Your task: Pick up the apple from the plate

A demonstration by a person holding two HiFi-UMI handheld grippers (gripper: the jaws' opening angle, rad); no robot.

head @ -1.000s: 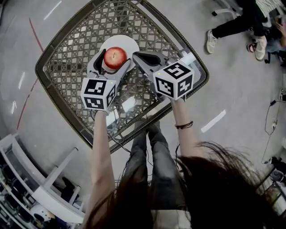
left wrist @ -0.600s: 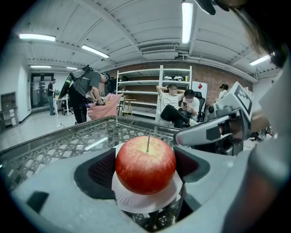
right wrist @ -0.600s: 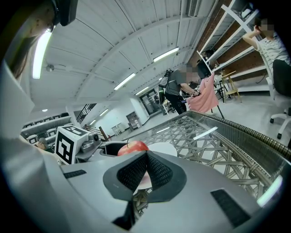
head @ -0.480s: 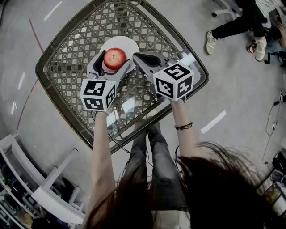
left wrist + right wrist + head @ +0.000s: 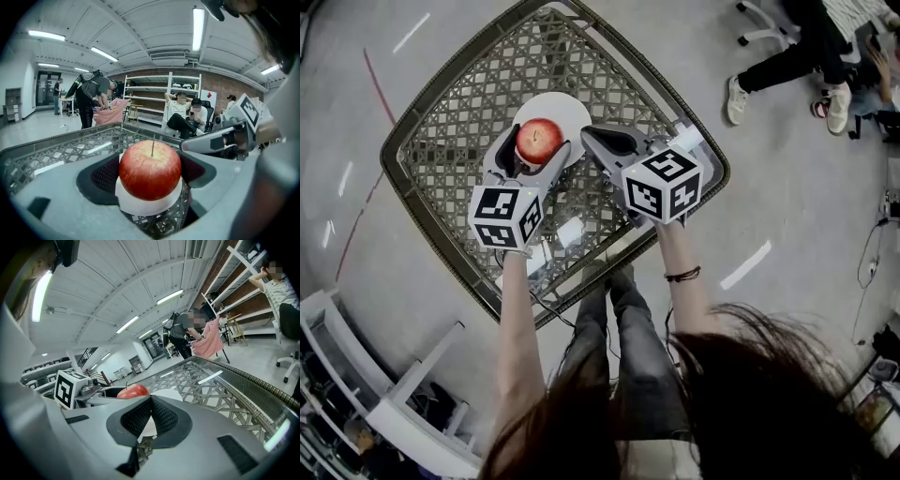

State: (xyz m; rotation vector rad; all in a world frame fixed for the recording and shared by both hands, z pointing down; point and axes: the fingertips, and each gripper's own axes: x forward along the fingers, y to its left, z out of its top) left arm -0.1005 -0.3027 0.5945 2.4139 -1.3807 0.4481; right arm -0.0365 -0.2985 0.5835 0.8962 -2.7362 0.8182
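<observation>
Though the lattice-top table (image 5: 412, 173) spreads wide under both grippers, all the action sits at its middle. On the left gripper (image 5: 536, 142) the jaws stand only as far apart as the fruit is wide. The dark pads look pressed on both its flanks, so it has hold of it. The right gripper (image 5: 592, 139) is just beside the left one, on its right. Its jaws are fully together with nothing between them, so it is idle. The white plate (image 5: 570, 105) lies below the left jaws and pokes out ahead of their tips. The apple (image 5: 539, 141) sits between the left jaws, red, stem up. Its underside is either touching the plate or barely off it; cannot tell which.

Step in hand, as a judgement: secure the grip, then raise.

To do it well:
- Squeeze firmly but without bruising. The skin is smooth and round and could slip forward out of the pads.
- Set the pads at the widest part of the fruit, not above it.
- Lift straight up with no tilt, so no jaw edge drags or flips the plate.
- The right gripper should hold off to the side, ready to steady the plate if it rides up.
</observation>
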